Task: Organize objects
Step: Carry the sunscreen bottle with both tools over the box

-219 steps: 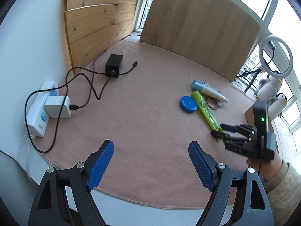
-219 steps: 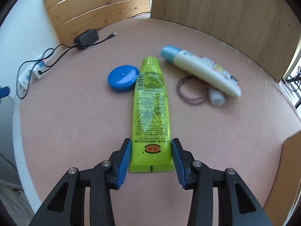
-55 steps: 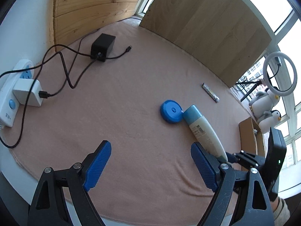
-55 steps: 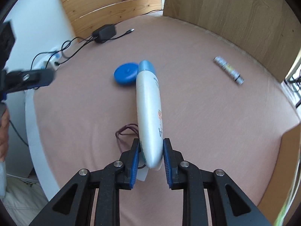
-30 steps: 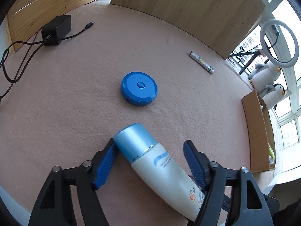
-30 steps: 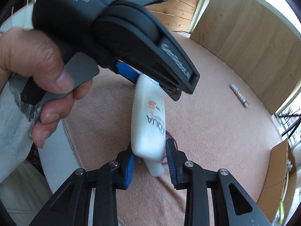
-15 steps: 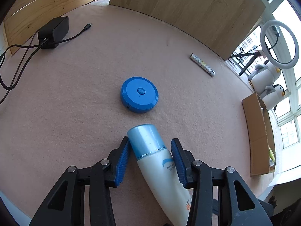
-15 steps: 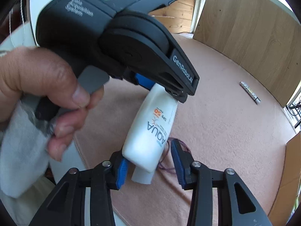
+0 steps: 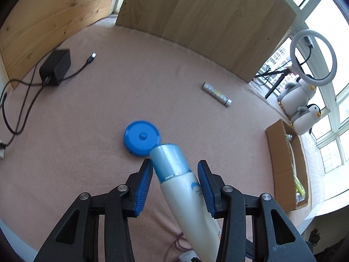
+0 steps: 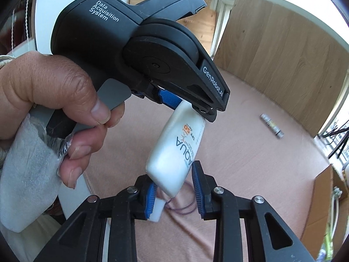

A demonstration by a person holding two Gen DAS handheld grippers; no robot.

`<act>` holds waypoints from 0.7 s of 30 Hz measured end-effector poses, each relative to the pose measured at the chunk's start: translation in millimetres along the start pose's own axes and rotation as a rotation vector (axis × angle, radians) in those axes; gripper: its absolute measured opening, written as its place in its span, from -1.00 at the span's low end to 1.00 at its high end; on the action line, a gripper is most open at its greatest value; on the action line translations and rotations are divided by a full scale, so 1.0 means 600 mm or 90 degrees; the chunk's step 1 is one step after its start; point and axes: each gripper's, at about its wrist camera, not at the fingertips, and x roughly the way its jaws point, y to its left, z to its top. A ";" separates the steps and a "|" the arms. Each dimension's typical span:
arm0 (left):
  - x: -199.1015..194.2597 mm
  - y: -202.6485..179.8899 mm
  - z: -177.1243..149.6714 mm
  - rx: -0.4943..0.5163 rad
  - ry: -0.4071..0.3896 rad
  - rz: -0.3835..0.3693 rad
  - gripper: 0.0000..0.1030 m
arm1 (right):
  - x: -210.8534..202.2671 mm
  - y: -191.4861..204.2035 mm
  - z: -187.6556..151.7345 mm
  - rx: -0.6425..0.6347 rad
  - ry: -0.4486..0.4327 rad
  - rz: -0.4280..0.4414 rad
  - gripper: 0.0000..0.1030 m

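Note:
A white sunscreen bottle (image 9: pixel 181 187) with a light-blue cap is held in the air over the pink tablecloth. My left gripper (image 9: pixel 174 181) is shut on its cap end; one of its blue pads (image 10: pixel 168 97) presses the bottle (image 10: pixel 181 148) from above in the right wrist view. The bottle's flat tail sits between the fingers of my right gripper (image 10: pixel 174 181), which stand narrow against it. A blue round disc (image 9: pixel 141 138) lies just beyond the cap. A silver stick (image 9: pixel 216 95) lies farther right. A purple loop (image 10: pixel 185 207) and a small white piece (image 10: pixel 157 209) lie under the bottle.
A person's hand (image 10: pixel 54 100) grips the left gripper's handle. A cardboard box (image 9: pixel 281 166) sits at the table's right edge with a green tube (image 9: pixel 298 185) inside. A black adapter (image 9: pixel 55 66) and its cables lie far left. Wooden panels stand behind; toy penguins (image 9: pixel 305 113) sit by the window.
My left gripper closed on the bottle's cap end and the bottle has risen and tilted. The right gripper's jaws widened half a second ago and have narrowed again around the tail.

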 end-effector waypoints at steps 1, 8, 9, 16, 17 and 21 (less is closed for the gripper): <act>-0.006 -0.009 0.006 0.005 -0.006 -0.002 -0.11 | -0.007 -0.005 0.006 0.002 -0.009 -0.005 -0.48; -0.056 -0.068 0.046 0.046 -0.048 -0.014 -0.11 | -0.046 -0.035 0.029 0.014 -0.057 -0.037 -0.48; -0.062 -0.074 0.047 0.051 -0.051 -0.015 -0.11 | -0.052 -0.036 0.029 0.016 -0.061 -0.041 -0.48; -0.070 -0.124 0.051 0.083 -0.053 -0.021 -0.11 | -0.064 -0.057 0.023 0.035 -0.075 -0.062 -0.48; -0.070 -0.130 0.051 0.087 -0.052 -0.022 -0.11 | -0.065 -0.061 0.022 0.039 -0.076 -0.065 -0.48; -0.064 -0.165 0.051 0.109 -0.047 -0.034 -0.11 | -0.098 -0.067 -0.002 0.055 -0.083 -0.084 -0.48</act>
